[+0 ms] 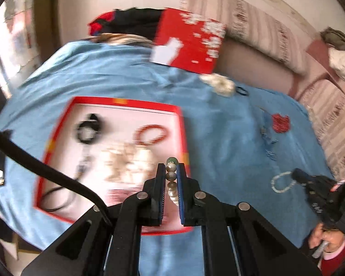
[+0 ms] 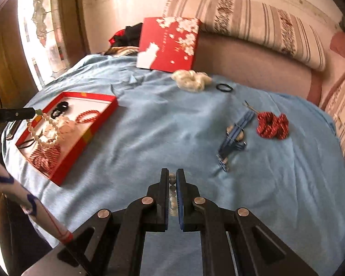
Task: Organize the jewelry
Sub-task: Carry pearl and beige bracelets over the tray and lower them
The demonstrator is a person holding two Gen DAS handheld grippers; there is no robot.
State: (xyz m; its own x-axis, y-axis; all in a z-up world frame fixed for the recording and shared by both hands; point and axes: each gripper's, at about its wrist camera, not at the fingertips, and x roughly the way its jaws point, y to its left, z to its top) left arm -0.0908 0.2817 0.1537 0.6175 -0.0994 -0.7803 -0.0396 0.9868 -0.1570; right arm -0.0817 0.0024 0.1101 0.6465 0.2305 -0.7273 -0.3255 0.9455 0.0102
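My left gripper (image 1: 171, 169) is shut on a pearl necklace (image 1: 171, 176) and holds it above the red tray (image 1: 184, 135); in the right wrist view the necklace (image 2: 46, 126) hangs from the left gripper (image 2: 35, 112) over the tray (image 2: 92, 128). The tray holds a red bead bracelet (image 2: 87, 116), black hair ties (image 2: 61, 109) and a red patterned piece (image 2: 46, 156). My right gripper (image 2: 172, 179) is shut on a pale bead bracelet (image 2: 172, 195), low over the blue cloth. In the left wrist view the right gripper (image 1: 296, 174) touches that bracelet (image 1: 281, 181).
On the blue cloth (image 2: 161, 119) lie a blue hair clip (image 2: 233, 135), a red scrunchie (image 2: 272, 125), a cream scrunchie (image 2: 191, 80) and a black hair tie (image 2: 224, 87). A red floral box lid (image 2: 170, 43) leans against the striped sofa back (image 2: 253, 23).
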